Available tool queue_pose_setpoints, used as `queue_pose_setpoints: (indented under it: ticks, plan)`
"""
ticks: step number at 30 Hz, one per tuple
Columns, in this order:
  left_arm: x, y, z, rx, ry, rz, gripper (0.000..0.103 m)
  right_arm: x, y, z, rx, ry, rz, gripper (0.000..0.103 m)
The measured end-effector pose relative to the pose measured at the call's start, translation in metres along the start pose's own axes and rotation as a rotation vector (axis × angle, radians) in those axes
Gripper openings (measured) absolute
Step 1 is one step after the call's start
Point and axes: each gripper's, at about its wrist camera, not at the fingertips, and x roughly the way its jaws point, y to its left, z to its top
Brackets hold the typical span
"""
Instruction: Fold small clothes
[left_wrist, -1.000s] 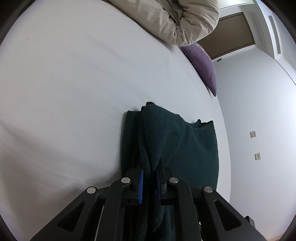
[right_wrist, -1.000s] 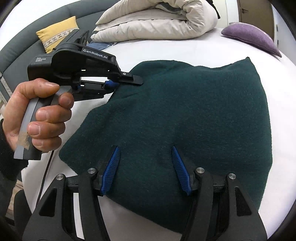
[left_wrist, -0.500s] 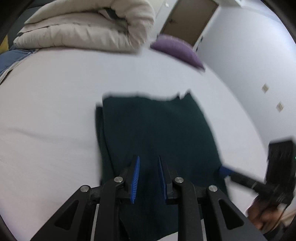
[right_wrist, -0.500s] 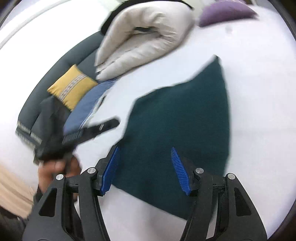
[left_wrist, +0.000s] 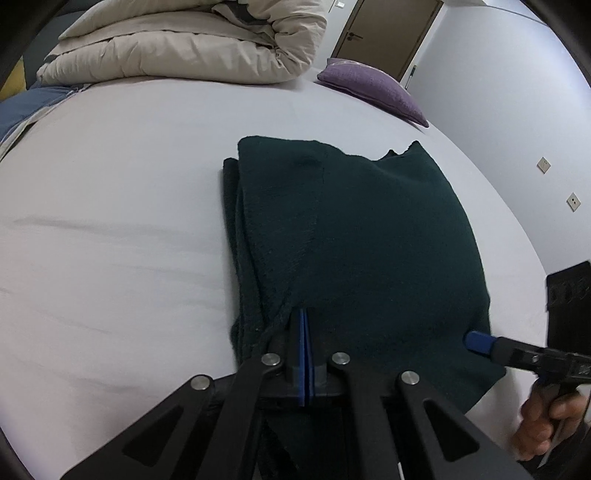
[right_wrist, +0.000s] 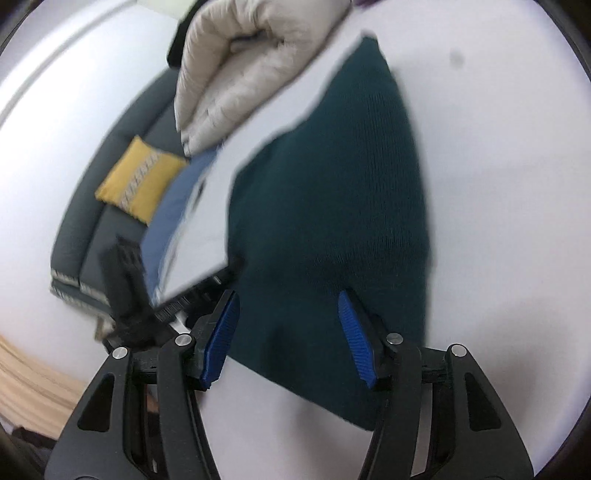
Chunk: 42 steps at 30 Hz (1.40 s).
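Sweater (left_wrist: 369, 240) lying part-folded on bed (left_wrist: 110, 221); left hand-held gripper (left_wrist: 303, 325) pinching its near hem, right hand-held gripper (right_wrist: 290, 332) hovering, jaws apart (likely mid-fold). Next: right needs its own hem grip.

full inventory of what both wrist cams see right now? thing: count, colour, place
garment: 1, dark green, folded on the sheet, mid-bed
bed sheet: 1, white, under the garment
duvet: 1, beige, rolled at the far end of the bed
cushion: 1, purple, far right corner of the bed
cushion: 1, yellow, patterned band, on the grey sofa
blue fabric: 1, at the bed's edge by the sofa
door: 1, brown, far wall
wall plates: 2, pale, right wall
left gripper: black, blue pads, shut at the garment's near edge
right gripper: black, blue pads, open over the garment
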Motion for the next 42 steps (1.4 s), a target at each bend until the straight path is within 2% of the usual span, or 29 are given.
queue_pose_setpoints:
  ticks: [4,7,9,10,12,14,16,17,18,19,20,23,26,28,30,31,33,36,41,42]
  plan:
    - [-0.002,0.002,0.004,-0.016,0.004,-0.001,0.007,0.000,0.016,0.015,-0.049,0.023,-0.014,0.054]
    - [-0.017,-0.007,0.014,-0.012,0.012,0.044,0.006,-0.026,0.024,0.040,-0.063,-0.058,0.017,0.055]
    - [-0.032,-0.018,0.025,0.004,-0.031,0.092,0.006,-0.030,0.024,0.065,-0.057,-0.080,0.004,0.057]
    - [-0.041,-0.026,0.035,0.007,-0.068,0.103,0.013,-0.034,0.024,0.073,-0.056,-0.087,0.001,0.057]
    - [-0.047,-0.044,0.056,0.011,-0.125,0.067,0.022,-0.028,0.021,0.096,-0.051,-0.094,0.011,0.057]
    - [-0.026,-0.060,0.079,0.020,-0.120,0.040,0.031,-0.017,0.016,0.118,-0.024,-0.092,0.020,0.057]
    - [0.007,-0.062,0.093,0.001,-0.070,-0.003,0.031,0.003,0.005,0.136,0.033,-0.052,0.051,0.056]
    - [0.027,-0.057,0.098,-0.008,-0.040,0.015,0.030,0.010,-0.001,0.142,0.060,-0.038,0.049,0.055]
    - [0.046,-0.050,0.101,-0.010,-0.019,0.067,0.030,0.019,-0.009,0.149,0.089,-0.033,0.040,0.055]
    - [0.060,-0.038,0.101,-0.029,-0.007,0.072,0.020,0.021,-0.013,0.152,0.108,-0.035,0.048,0.055]
    - [0.066,-0.031,0.100,-0.042,-0.005,0.061,0.016,0.024,-0.018,0.155,0.132,-0.039,0.065,0.055]
    - [0.064,-0.018,0.095,-0.048,-0.033,-0.008,0.017,0.034,-0.025,0.166,0.166,-0.041,0.067,0.055]
    - [0.066,-0.017,0.090,-0.013,-0.053,-0.017,0.017,0.054,-0.033,0.180,0.155,-0.026,0.004,0.055]
    - [0.069,-0.009,0.092,-0.048,-0.051,-0.053,0.016,0.063,-0.044,0.186,0.154,-0.029,0.001,0.050]
    - [0.071,0.001,0.093,-0.082,-0.047,-0.099,0.016,0.067,-0.059,0.193,0.170,-0.037,0.012,0.031]
    - [0.071,0.006,0.094,-0.102,-0.046,-0.128,0.015,0.069,-0.065,0.197,0.181,-0.040,0.009,0.029]
    - [0.072,0.013,0.092,-0.125,-0.045,-0.161,0.014,0.058,-0.078,0.200,0.211,-0.074,-0.015,0.029]
    - [0.071,0.015,0.090,-0.132,-0.046,-0.176,0.014,0.036,-0.075,0.194,0.220,-0.109,-0.036,0.035]
    - [0.069,0.009,0.089,-0.115,-0.051,-0.151,0.014,0.004,-0.021,0.155,0.066,-0.043,0.069,0.035]
    - [0.069,0.008,0.088,-0.109,-0.052,-0.146,0.014,0.001,-0.007,0.138,0.022,-0.009,0.122,0.041]
